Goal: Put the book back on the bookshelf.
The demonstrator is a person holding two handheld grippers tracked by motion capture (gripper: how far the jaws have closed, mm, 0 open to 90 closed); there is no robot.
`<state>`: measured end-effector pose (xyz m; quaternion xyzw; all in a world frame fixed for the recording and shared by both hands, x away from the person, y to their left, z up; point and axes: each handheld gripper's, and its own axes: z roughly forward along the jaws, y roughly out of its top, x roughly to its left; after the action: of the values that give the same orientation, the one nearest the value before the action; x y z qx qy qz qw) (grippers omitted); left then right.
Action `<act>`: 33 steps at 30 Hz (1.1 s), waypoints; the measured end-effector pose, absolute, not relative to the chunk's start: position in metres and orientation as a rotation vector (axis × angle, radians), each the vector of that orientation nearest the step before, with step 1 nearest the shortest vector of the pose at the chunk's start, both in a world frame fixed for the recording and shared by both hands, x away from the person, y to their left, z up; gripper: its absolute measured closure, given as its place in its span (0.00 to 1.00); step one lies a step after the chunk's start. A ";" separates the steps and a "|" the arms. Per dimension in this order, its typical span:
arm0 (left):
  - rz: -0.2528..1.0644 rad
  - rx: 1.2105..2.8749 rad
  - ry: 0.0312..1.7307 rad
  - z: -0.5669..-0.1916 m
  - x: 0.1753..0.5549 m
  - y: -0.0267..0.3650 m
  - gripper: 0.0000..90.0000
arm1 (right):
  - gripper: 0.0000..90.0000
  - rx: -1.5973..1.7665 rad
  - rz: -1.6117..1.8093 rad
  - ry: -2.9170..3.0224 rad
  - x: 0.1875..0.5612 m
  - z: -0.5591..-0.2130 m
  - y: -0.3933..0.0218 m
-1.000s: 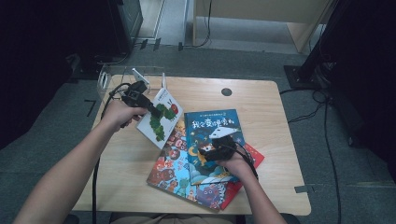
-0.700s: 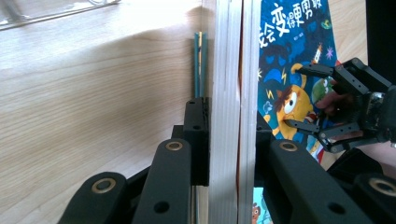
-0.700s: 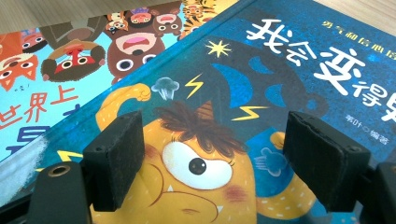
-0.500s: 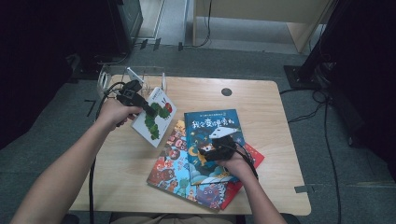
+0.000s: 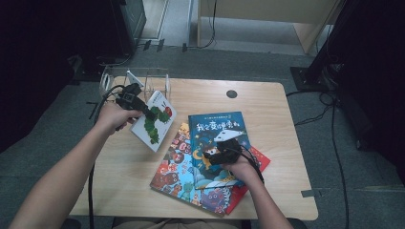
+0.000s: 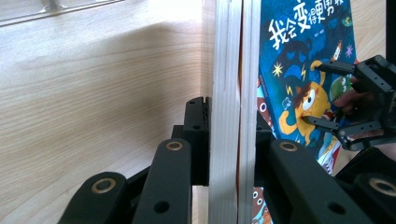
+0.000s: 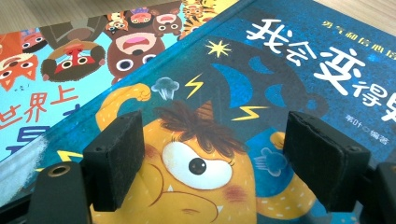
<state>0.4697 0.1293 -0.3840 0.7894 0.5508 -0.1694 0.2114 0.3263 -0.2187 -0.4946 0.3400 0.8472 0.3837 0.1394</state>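
Gripping the white book [image 5: 154,120], left gripper [image 5: 143,110] hovers beside the rack [image 5: 157,81].

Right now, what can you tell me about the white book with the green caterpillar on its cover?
The white caterpillar book is a thick board book with a green caterpillar and a red spot on its cover. The left gripper clamps it by one edge, its jaws pressing both sides of the pale layered pages. It hangs tilted over the wooden table, left of the blue book.

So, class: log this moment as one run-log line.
left gripper: shut on white caterpillar book, lifted, tilted | right gripper: open, over blue book | blue book: atop stack | table
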 end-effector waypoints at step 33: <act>-0.394 2.143 1.633 -0.388 0.473 0.148 0.86 | 0.23 0.983 1.109 2.449 0.326 -0.495 -0.219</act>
<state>0.4733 0.1482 -0.3878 0.7697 0.5868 -0.1416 0.2078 0.3264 -0.2187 -0.4946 0.3399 0.8473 0.3836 0.1391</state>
